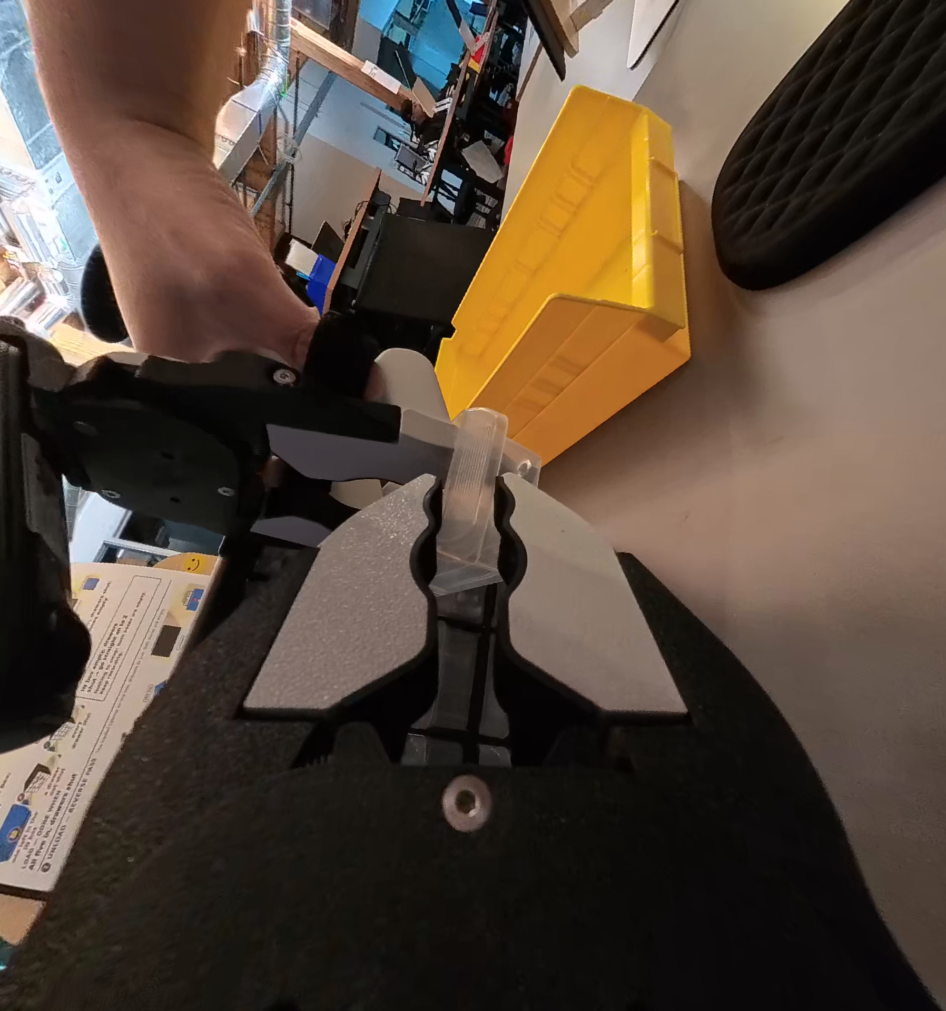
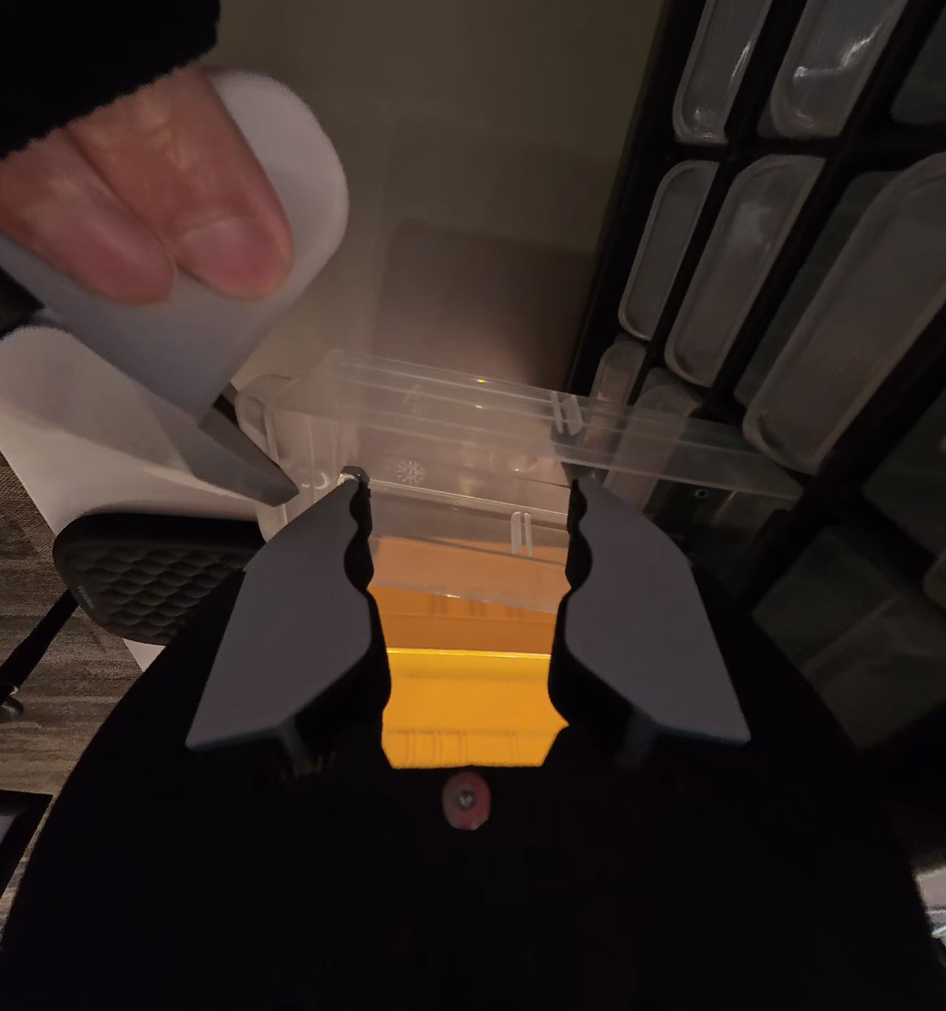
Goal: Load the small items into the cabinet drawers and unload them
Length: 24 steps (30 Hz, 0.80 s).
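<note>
My left gripper is shut on the front handle of a clear plastic drawer. In the right wrist view that drawer is pulled well out of the black cabinet and sits above a yellow bin. My right gripper is open with its jaws wide apart and hovers over the drawer's near wall. A small metal item lies at the tip of its left finger. One finger of the left gripper shows at the drawer's front end.
The cabinet holds several shut clear drawers. The yellow bin stands on the pale table. A black padded mat lies beyond it. A printed instruction sheet lies at the left.
</note>
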### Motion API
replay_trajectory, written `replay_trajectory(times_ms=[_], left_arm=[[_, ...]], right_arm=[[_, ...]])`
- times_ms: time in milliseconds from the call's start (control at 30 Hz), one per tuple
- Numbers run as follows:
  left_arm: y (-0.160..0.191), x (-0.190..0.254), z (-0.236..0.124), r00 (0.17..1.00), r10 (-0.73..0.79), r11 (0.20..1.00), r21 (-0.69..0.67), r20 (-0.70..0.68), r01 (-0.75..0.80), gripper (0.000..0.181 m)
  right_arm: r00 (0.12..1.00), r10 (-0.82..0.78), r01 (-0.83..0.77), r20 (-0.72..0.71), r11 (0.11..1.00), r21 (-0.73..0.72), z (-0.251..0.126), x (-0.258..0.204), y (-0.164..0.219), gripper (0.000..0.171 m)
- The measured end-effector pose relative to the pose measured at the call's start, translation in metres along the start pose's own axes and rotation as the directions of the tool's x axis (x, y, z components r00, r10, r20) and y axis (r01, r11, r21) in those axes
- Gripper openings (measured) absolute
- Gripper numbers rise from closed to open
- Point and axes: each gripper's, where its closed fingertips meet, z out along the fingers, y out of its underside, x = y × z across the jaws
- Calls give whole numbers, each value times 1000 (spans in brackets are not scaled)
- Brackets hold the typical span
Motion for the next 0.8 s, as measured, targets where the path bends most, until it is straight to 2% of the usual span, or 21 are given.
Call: replay_trajectory(times_ms=[500, 800], left_arm=[[3, 3, 0, 1000, -9, 1000, -5, 0, 9, 18], [3, -1, -1, 1000, -1, 1000, 2, 12, 1, 17]], right_arm=[[996, 40, -35, -81, 998, 57, -1, 9, -4, 72], [997, 80, -82, 20, 992, 101, -5, 2, -6, 71]])
